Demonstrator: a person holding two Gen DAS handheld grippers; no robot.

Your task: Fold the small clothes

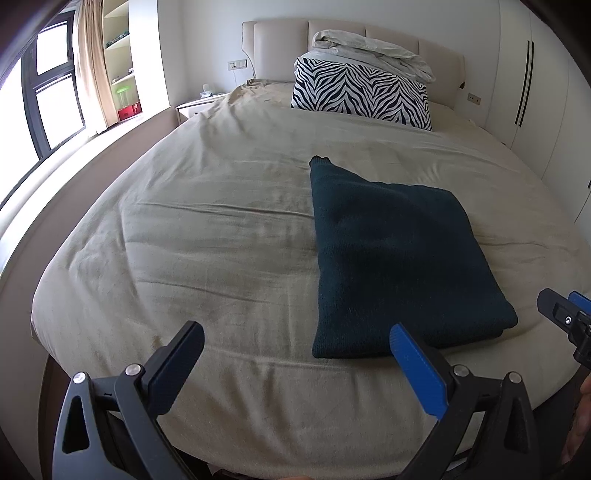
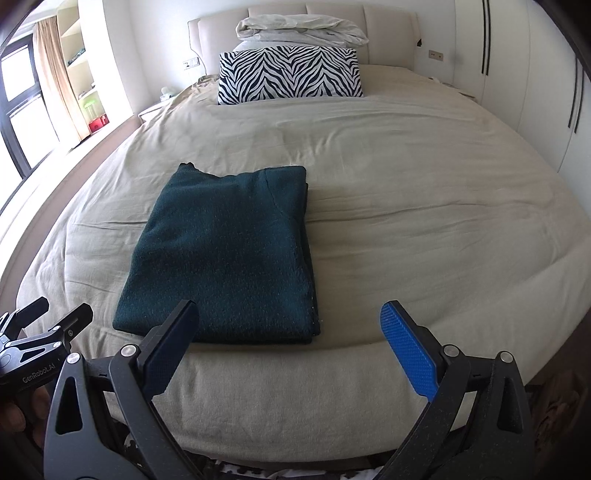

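A dark teal knit garment (image 1: 391, 258) lies folded into a flat rectangle near the foot of the bed; in the right wrist view the garment (image 2: 229, 251) sits left of centre. My left gripper (image 1: 295, 332) hangs open above the bed's front edge, its blue pad just at the garment's near edge, nothing between its fingers. My right gripper (image 2: 290, 314) also stands open in front of the garment's near right corner, holding nothing. Each gripper shows in the other's view: the right one (image 1: 565, 314) at the right edge, the left one (image 2: 51, 314) at the lower left.
The beige bed cover (image 1: 207, 258) spreads wide to the left of the garment and to its right (image 2: 424, 229). A zebra-print pillow (image 2: 290, 75) with a crumpled white duvet (image 2: 301, 31) on it leans at the headboard. White wardrobe doors (image 2: 517, 74) stand right; a window (image 1: 48, 85) left.
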